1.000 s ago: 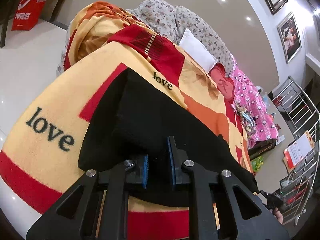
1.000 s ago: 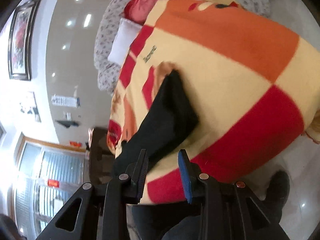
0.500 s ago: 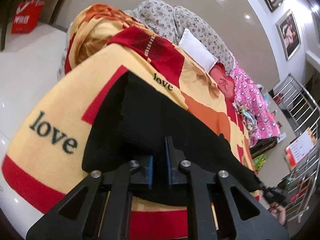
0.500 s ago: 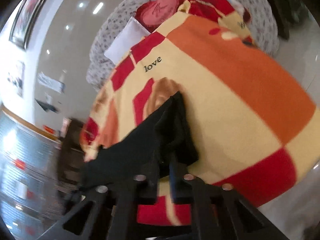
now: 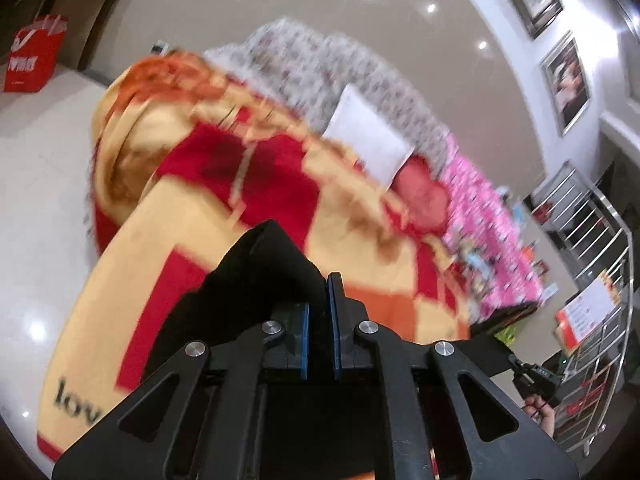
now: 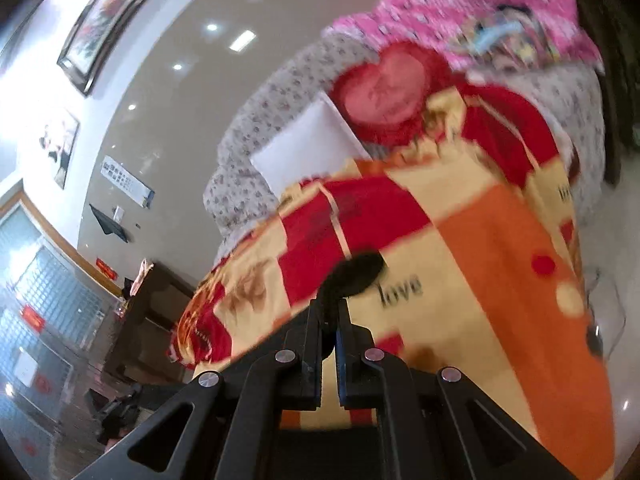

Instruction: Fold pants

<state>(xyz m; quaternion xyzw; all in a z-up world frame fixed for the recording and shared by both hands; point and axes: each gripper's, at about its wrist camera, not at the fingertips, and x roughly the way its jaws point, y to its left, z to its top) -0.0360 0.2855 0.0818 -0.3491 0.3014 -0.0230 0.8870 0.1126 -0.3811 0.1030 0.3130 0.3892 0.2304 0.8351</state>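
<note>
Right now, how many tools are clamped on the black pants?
2. The left tool pinches the pants at one edge; the right tool pinches a bunched end.

Pants (image 5: 256, 280): black, soft knit-looking fabric, no visible pattern. In the left wrist view they bunch into a raised peak at near centre, an upper fold standing above the rest, with more cloth trailing down to the near left. Fabric runs in between the two pads, pinched there. In the right wrist view only a small dark tuft (image 6: 356, 276) shows, rising from between the closed pads. Both views blurred; leg and waist ends cannot be told apart.
</note>
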